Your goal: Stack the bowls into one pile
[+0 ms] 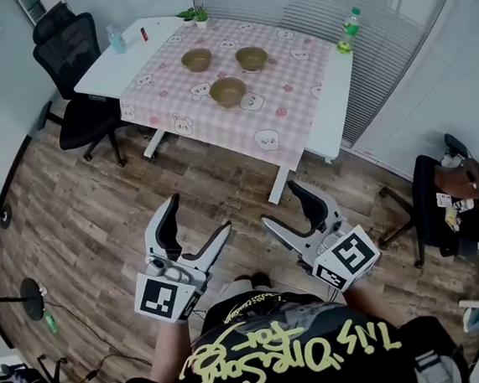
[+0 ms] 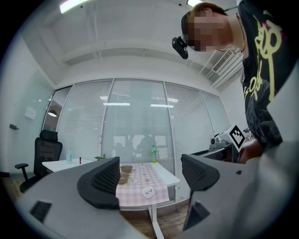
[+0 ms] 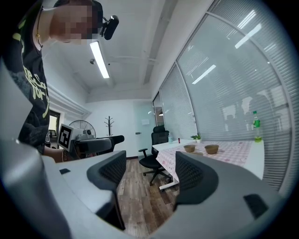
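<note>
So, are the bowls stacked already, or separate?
Separate: the left bowl, right bowl and near bowl stand apart on the tablecloth.

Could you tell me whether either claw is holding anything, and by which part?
Nothing is held: the left claw and the right claw are both open and empty, away from the bowls.

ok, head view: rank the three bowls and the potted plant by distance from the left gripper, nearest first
1. Front bowl, alone toward the table's near side; closest to the left gripper.
2. Rear-left bowl and rear-right bowl, side by side behind it; too close to call.
3. Potted plant, at the far edge.
</note>
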The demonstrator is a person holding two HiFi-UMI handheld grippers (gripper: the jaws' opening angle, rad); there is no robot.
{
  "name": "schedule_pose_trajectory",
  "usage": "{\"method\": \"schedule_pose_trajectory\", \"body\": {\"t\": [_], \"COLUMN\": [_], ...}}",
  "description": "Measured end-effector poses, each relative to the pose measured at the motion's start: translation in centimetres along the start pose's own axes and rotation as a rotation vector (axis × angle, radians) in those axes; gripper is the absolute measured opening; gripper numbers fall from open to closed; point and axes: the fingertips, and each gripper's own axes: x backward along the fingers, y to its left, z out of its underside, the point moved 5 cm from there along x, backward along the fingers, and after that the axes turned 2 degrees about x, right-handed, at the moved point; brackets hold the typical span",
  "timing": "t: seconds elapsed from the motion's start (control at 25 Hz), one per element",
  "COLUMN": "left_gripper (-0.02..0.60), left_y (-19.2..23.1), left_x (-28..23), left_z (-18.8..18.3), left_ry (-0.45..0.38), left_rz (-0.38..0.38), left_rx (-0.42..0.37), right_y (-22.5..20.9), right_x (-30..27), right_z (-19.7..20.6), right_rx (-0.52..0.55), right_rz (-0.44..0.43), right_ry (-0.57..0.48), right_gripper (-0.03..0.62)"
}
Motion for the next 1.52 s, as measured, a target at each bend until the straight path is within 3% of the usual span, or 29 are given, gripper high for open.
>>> {"method": "schedule_pose_trajectory", "body": {"t": [0.76,1.04,1.52], "left_gripper": [0.403,0.403,0.403], "left_y": [2.3,5.7,16.2], "left_x": [0.1,-3.1,-12.7], "left_z": [0.6,1.5,1.9], "left_ry": [-0.020,-0.039,-0.003], "left_rz": [-0.084,-0.046,0.036], "left_rx": [0.011,0.002,-0.005], "right_y": [-0.9,-2.6,-11.1], "right_x": [-2.7,-6.0,-16.9], "right_z": [0.3,-0.5,-1.3], "right_rx": [0.014,0.090,0.078], "right_rz": [-0.052,-0.067,-0.005], "right_ry": [0.005,-0.009,-0.030], "right_gripper": [0.313,0.313,0.313]}}
